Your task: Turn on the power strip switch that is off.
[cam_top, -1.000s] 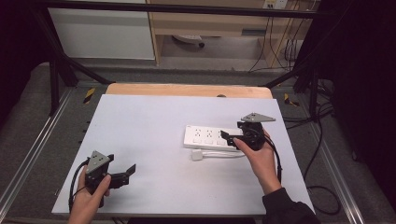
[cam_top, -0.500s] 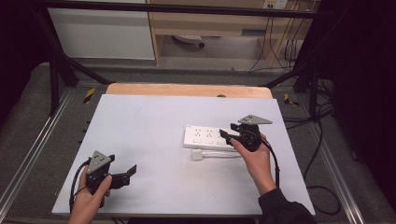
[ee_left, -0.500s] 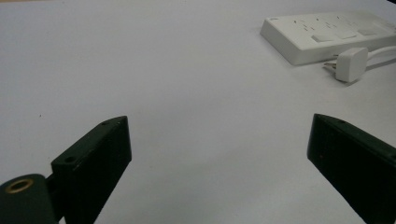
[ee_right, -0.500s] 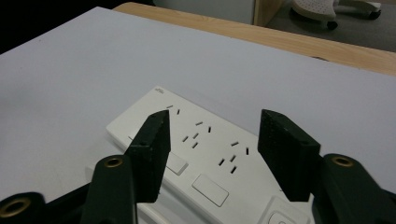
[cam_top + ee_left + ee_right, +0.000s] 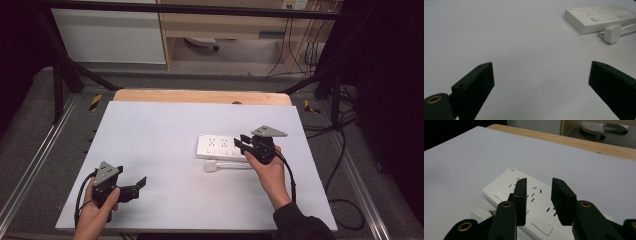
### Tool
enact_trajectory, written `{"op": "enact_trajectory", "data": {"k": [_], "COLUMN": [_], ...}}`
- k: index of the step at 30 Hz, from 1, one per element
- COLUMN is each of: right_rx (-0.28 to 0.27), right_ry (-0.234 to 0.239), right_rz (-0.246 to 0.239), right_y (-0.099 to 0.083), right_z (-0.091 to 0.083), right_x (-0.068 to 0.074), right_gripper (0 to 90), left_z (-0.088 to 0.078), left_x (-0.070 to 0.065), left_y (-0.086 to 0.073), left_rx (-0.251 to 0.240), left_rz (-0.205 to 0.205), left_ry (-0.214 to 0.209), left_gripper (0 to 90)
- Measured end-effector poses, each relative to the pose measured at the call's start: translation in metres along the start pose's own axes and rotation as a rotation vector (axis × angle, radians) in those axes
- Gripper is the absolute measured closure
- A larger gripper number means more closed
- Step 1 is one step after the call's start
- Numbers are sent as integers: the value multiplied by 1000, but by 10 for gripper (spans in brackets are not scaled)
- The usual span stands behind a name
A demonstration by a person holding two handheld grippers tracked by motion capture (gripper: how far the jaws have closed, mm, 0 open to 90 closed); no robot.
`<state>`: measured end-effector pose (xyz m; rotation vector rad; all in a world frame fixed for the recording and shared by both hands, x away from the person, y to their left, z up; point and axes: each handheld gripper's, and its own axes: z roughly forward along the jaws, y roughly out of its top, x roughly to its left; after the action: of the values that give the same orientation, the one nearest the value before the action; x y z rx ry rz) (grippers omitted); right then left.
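R claw (image 5: 537,195) | narrowing, grips nothing | over power strip (image 5: 524,202), prob. not touching

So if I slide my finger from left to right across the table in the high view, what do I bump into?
Left black two-jaw gripper held in a hand → small white plug on its white cable → white rectangular plastic power strip → right black two-jaw gripper held over the strip's right end.

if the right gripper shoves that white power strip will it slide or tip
Probably slide: the power strip is long, low and flat on the table, so tipping looks unlikely. Its hard plastic shell should stay stiff. The plug and cord beside it are loose, so they would likely trail or swing rather than resist.
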<state>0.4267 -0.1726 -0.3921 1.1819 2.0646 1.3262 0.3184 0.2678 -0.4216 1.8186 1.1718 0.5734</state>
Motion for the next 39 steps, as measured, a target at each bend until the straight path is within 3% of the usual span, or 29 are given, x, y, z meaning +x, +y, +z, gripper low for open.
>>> {"op": "enact_trajectory", "data": {"k": [5, 20, 30, 39], "right_rx": [-13, -6, 25, 44], "right_ry": [1, 9, 23, 33], "right_rz": [-27, -55, -27, -38], "right_y": [-2, -6, -13, -16], "right_z": [3, 7, 12, 15], "right_x": [2, 7, 8, 10], "right_gripper": [769, 841, 874, 892], "left_z": [1, 1, 1, 1], "left_x": [0, 0, 0, 0], "left_y": [0, 0, 0, 0], "left_rx": [1, 4, 8, 8], "left_rz": [-3, -6, -8, -5], "left_ry": [-2, 0, -4, -1], "left_gripper": [64, 64, 64, 64]}}
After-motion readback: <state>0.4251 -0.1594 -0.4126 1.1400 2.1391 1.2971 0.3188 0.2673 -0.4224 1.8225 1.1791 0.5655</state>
